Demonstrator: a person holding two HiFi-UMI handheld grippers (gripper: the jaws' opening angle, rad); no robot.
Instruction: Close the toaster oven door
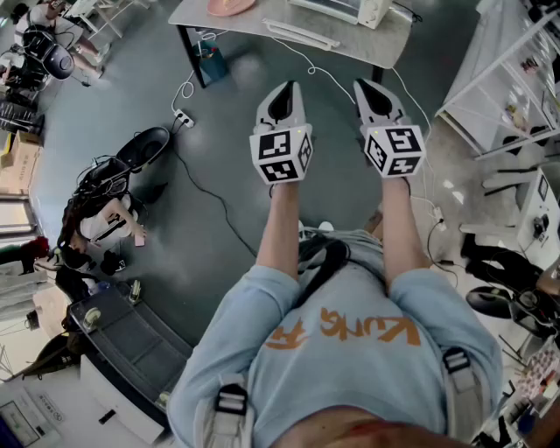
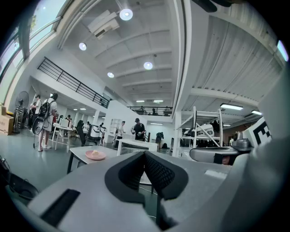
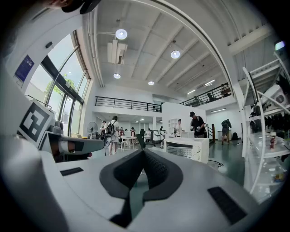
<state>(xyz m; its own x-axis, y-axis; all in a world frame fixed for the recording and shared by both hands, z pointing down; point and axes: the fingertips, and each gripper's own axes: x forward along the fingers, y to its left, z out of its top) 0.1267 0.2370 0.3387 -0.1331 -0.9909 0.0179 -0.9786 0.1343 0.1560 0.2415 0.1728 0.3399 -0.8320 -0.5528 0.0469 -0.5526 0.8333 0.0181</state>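
The white toaster oven (image 1: 350, 9) stands on a grey table (image 1: 372, 42) at the top of the head view, well beyond both grippers. A pale flat strip (image 1: 302, 35) lies in front of it and looks like its door folded down. In the right gripper view the oven (image 3: 188, 148) is far off, right of the jaws. My left gripper (image 1: 282, 92) and right gripper (image 1: 372, 87) are held side by side at chest height over the floor. Both are shut on nothing, and both gripper views show the pads (image 2: 156, 170) (image 3: 156, 170) touching.
A pink plate (image 1: 229, 5) sits at the table's left end. Under the table are a blue bin (image 1: 213, 63), a power strip (image 1: 182, 116) and cables. Bags (image 1: 105, 188) lie on the floor to the left, white shelving (image 1: 516, 79) stands to the right, and people stand far off.
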